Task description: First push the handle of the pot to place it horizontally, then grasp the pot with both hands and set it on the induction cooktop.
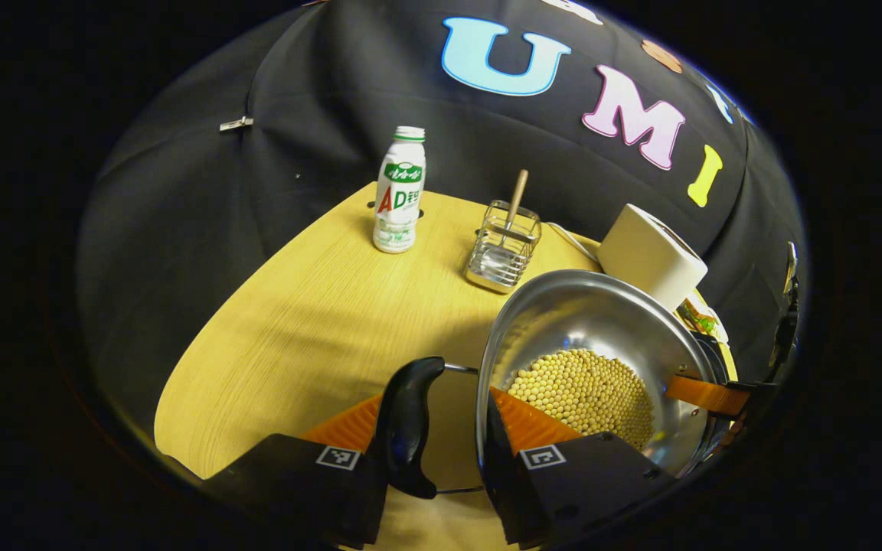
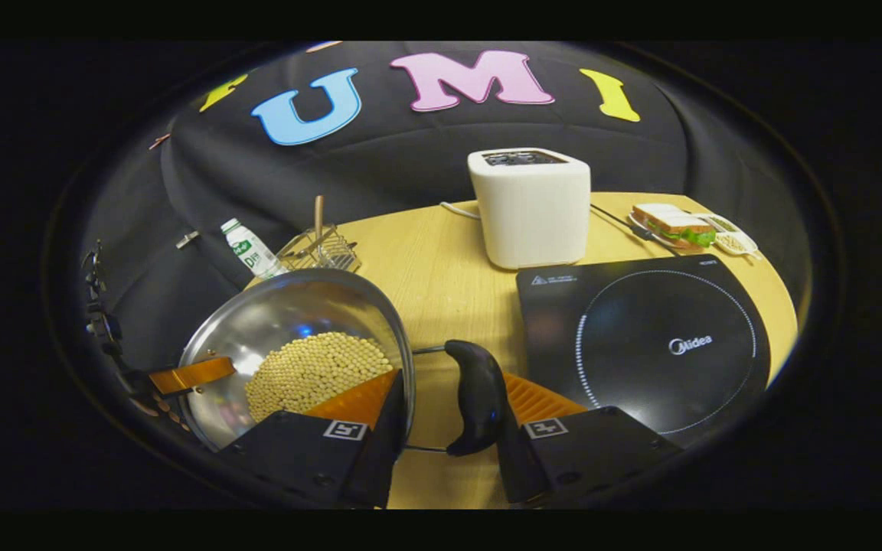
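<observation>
A steel pot [image 1: 586, 314] holding soybeans [image 1: 586, 390] is gripped from both sides. In the left gripper view, my left gripper [image 1: 433, 405] is shut across a black side handle [image 1: 406, 428] and the rim, with one orange finger inside the pot. The right gripper's orange finger [image 1: 705, 394] shows at the pot's far rim. In the right gripper view, my right gripper [image 2: 449, 383] is shut the same way on the other black handle [image 2: 479, 398] of the pot [image 2: 280, 314]. The black induction cooktop [image 2: 640, 337] lies just right of the pot.
A white toaster [image 2: 529, 203] stands behind the cooktop, with a sandwich plate [image 2: 674, 226] at the far right. A white drink bottle [image 1: 400, 191] and a wire basket [image 1: 504, 249] with a wooden stick stand on the wooden table [image 1: 295, 306] near the back wall.
</observation>
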The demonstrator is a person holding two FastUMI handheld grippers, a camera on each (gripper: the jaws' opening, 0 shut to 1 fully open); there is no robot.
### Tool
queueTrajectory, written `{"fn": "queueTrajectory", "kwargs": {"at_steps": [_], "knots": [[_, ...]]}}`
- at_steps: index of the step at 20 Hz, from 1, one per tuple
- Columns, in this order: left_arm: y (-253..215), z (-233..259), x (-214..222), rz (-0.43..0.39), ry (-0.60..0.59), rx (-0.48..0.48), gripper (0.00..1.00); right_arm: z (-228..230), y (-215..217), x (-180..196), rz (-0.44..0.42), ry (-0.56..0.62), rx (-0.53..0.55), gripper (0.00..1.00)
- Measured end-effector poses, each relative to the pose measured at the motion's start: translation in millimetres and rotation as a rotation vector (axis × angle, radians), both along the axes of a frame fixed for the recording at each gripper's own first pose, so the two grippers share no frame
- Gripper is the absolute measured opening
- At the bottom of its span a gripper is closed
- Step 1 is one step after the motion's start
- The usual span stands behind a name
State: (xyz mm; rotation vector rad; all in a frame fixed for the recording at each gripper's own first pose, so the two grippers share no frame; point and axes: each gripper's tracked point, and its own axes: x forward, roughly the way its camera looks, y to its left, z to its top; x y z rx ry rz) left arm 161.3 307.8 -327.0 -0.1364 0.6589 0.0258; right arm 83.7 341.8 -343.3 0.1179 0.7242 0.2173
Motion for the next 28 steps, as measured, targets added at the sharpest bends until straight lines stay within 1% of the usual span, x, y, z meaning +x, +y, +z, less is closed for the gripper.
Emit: {"fn": "queueTrajectory", "kwargs": {"at_steps": [2,3,6,7,8,9,10,11,12,13,17,18,19,28], "knots": [[-18.4,7.0,1.5,-0.007,-0.01,0.012,0.6,7.0,-17.7,2.8,-0.008,-0.005,0.005,0.59],[-29.1,9.8,1.9,-0.014,-0.013,0.016,0.62,10.7,-29.7,4.1,-0.018,-0.007,0.004,0.59],[-67.3,17.8,3.1,-0.033,-0.026,0.012,0.61,25.1,-65.8,9.9,-0.044,-0.023,-0.001,0.59],[-80.4,19.5,3.6,-0.038,-0.031,0.01,0.61,29.6,-77.6,11.5,-0.05,-0.026,-0.003,0.58],[-92.7,20.4,2.7,-0.043,-0.032,0.008,0.61,33.2,-89.3,12.7,-0.054,-0.027,-0.005,0.54],[-104.4,21.3,2.6,-0.048,-0.032,0.005,0.61,36.2,-102.2,13.5,-0.059,-0.025,-0.01,0.58],[-116.0,21.8,3.3,-0.054,-0.031,0.002,0.61,39.0,-111.8,14.2,-0.065,-0.025,-0.012,0.59],[-127.2,23.2,3.8,-0.061,-0.033,0.0,0.61,42.3,-123.4,15.9,-0.071,-0.027,-0.013,0.55],[-137.4,23.8,5.8,-0.067,-0.036,-0.002,0.6,45.0,-133.6,17.7,-0.076,-0.03,-0.014,0.55],[-147.3,24.4,7.0,-0.072,-0.037,-0.004,0.6,46.4,-142.5,19.3,-0.081,-0.032,-0.015,0.59],[-181.8,21.2,14.2,-0.086,-0.039,-0.003,0.61,48.3,-177.4,25.9,-0.094,-0.027,-0.014,0.58],[-192.8,18.4,15.6,-0.088,-0.037,-0.008,0.61,50.1,-187.1,28.9,-0.1,-0.037,-0.014,0.55],[-200.7,17.3,15.7,-0.09,-0.038,-0.01,0.6,49.7,-197.3,30.9,-0.102,-0.038,-0.016,0.59],[-270.3,5.0,28.1,-0.124,-0.03,-0.009,0.61,45.9,-264.5,43.9,-0.135,-0.026,-0.023,0.59]]}}
